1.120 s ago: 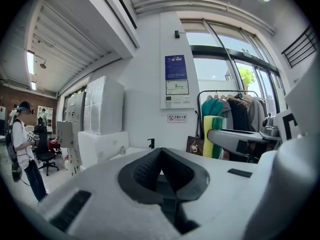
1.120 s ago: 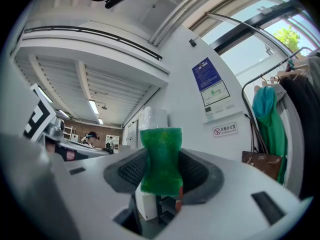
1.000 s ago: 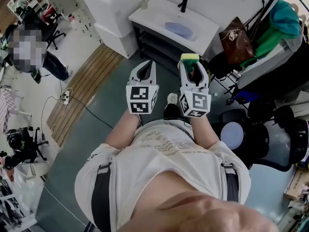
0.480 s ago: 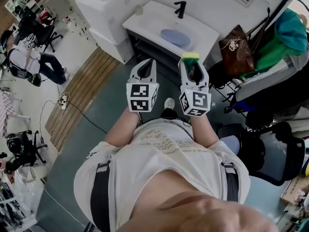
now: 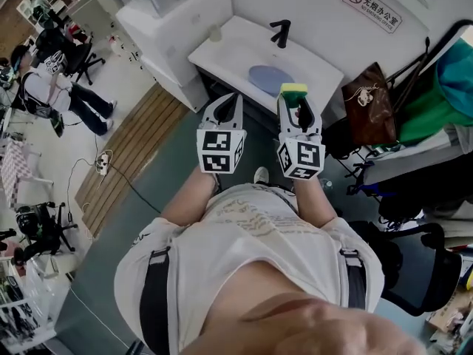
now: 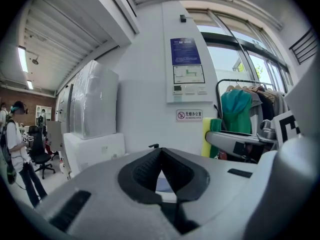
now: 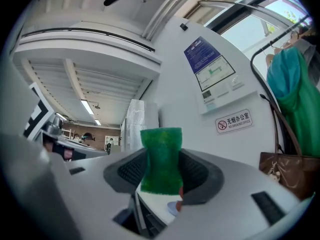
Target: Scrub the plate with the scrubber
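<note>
Neither gripper view really shows the plate [image 5: 271,80], the jaws block it. From the head view it's lying blue in the white sink [image 5: 236,46], ahead of both grippers and well apart from them. Right gripper [image 5: 293,98] is clamped on the green-yellow scrubber [image 5: 293,89], left gripper [image 5: 224,102] is clenched with nothing in it. Faucet [image 5: 280,32] sits beyond the plate, and a brown bag [image 5: 372,106] is off to the right gripper's right. Grey floor [image 5: 148,191] underneath.

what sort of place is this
Probably an open office or lab workroom with a washing corner: a white sink counter with a black faucet, a no-smoking office sign on the wall, and an office chair out on the open floor.
</note>
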`<state>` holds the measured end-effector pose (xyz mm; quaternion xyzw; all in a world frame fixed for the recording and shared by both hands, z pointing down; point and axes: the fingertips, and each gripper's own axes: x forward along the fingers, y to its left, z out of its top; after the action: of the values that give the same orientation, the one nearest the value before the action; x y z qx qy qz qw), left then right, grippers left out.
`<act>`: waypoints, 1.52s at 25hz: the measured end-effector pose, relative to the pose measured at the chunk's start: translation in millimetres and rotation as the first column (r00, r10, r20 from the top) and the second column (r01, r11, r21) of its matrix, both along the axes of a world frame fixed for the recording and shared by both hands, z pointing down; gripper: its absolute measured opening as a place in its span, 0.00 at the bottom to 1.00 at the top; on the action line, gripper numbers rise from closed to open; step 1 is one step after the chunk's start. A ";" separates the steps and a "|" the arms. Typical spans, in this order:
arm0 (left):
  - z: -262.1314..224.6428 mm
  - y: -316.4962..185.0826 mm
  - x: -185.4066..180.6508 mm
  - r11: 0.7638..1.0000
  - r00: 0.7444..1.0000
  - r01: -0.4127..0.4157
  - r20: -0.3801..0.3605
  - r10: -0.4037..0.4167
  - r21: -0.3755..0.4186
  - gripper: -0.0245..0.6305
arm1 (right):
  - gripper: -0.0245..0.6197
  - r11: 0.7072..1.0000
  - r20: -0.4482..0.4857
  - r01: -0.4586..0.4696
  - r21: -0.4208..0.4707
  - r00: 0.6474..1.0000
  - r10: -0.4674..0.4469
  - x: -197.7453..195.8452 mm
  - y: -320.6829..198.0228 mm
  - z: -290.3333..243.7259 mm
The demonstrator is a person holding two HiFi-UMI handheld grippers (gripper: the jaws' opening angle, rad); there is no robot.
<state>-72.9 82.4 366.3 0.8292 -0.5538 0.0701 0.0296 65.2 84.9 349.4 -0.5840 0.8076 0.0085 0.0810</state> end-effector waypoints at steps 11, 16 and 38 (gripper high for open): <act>10.1 -100.8 30.9 0.999 1.000 -0.022 -0.008 0.021 -0.045 0.07 | 0.35 0.999 -0.013 0.003 -0.049 1.000 -0.004 25.2 -97.4 11.1; 16.9 -140.6 38.0 0.998 1.000 -0.008 -0.019 0.007 -0.060 0.07 | 0.35 0.997 -0.033 0.019 -0.069 0.999 -0.022 31.0 -138.7 17.5; 57.2 -205.8 64.6 0.987 0.997 -0.071 -0.018 0.070 -0.147 0.07 | 0.35 0.986 -0.057 -0.036 -0.162 0.998 0.027 54.3 -189.4 54.9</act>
<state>-8.3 -123.4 423.5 0.8442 -0.5172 0.1066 0.0917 119.5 -104.5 404.2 -0.6010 0.7981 -0.0403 0.0106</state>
